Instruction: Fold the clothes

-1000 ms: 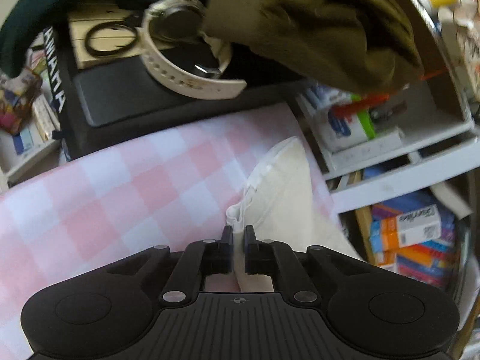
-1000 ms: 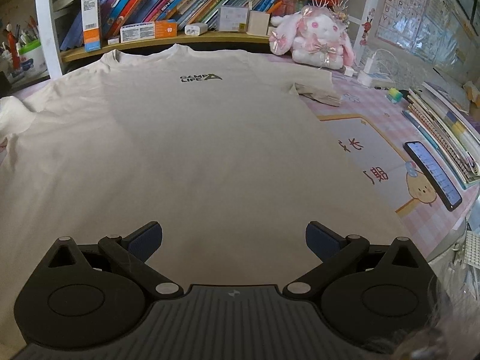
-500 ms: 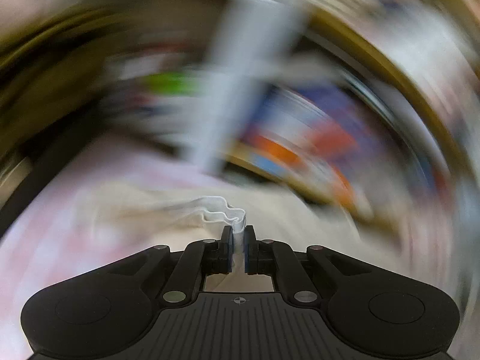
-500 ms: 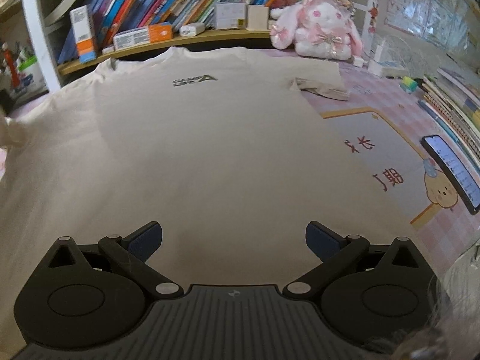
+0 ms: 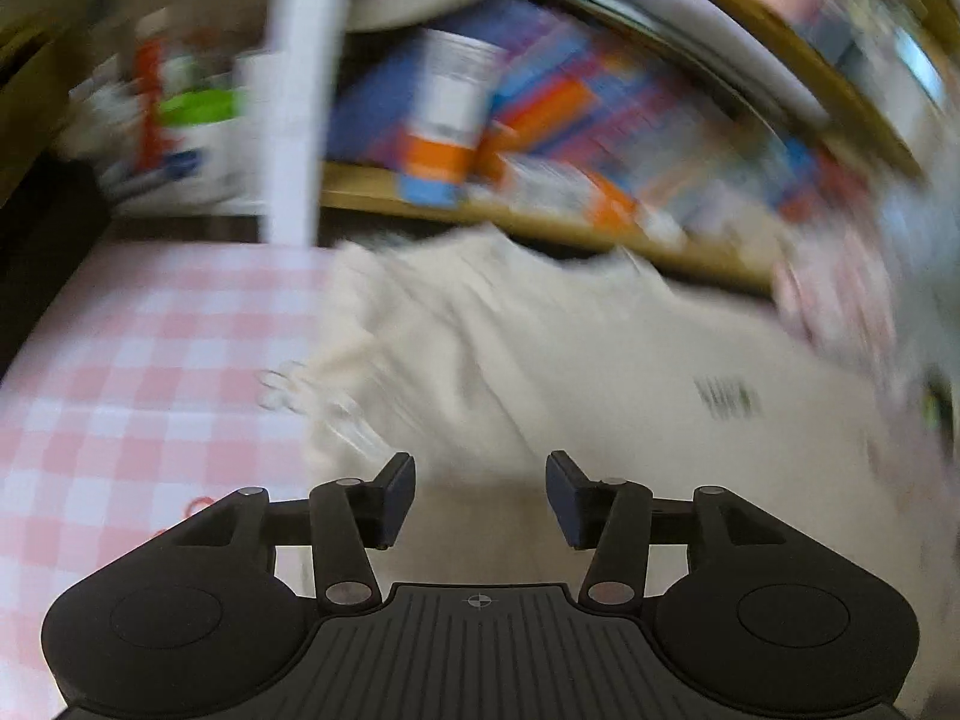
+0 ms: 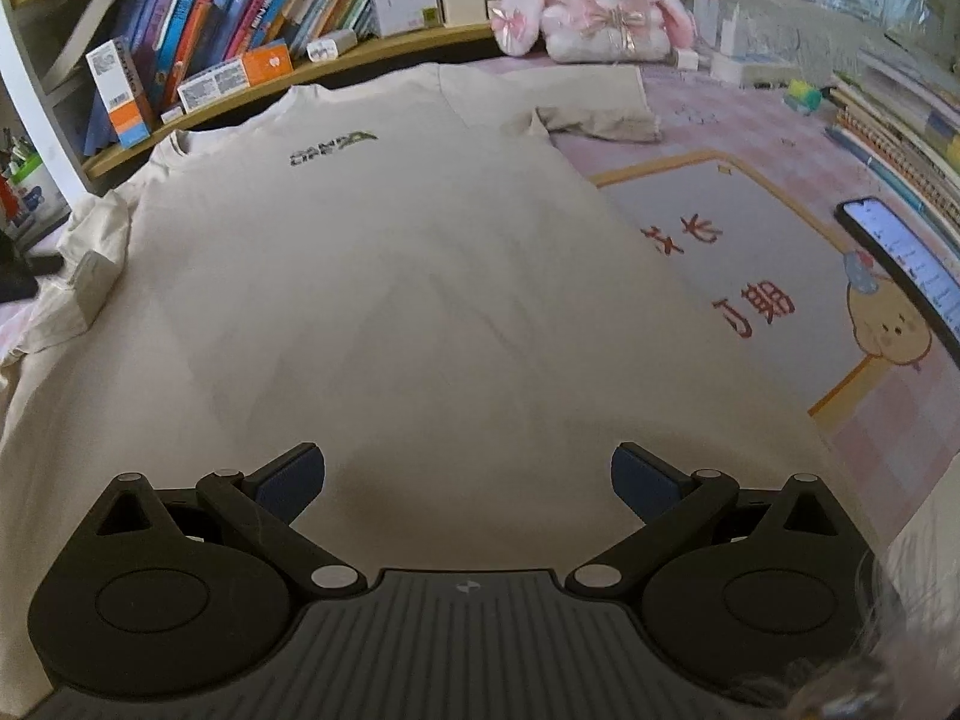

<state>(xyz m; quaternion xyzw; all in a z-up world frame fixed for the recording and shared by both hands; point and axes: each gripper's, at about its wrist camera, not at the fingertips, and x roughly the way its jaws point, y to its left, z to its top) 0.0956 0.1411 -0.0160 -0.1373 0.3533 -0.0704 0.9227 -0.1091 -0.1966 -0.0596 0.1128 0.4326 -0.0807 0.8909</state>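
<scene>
- Left gripper (image 5: 480,495): jaws apart, nothing between them; view motion-blurred. It hangs over the cream T-shirt (image 5: 540,360) near the shirt's left side.
- Right gripper (image 6: 468,480): jaws wide apart, empty, over the shirt's lower hem area.
- T-shirt spread flat, front up, on the pink checked tablecloth (image 5: 150,360); collar toward the table's far edge, dark chest print (image 6: 330,147) visible.
- Left sleeve (image 6: 90,258) bunched and crumpled; right sleeve (image 6: 594,108) lies flat.
- Phone (image 6: 900,264) at the right edge; plush rabbit (image 6: 600,0) at the far edge; bookshelf (image 6: 240,12) behind.
</scene>
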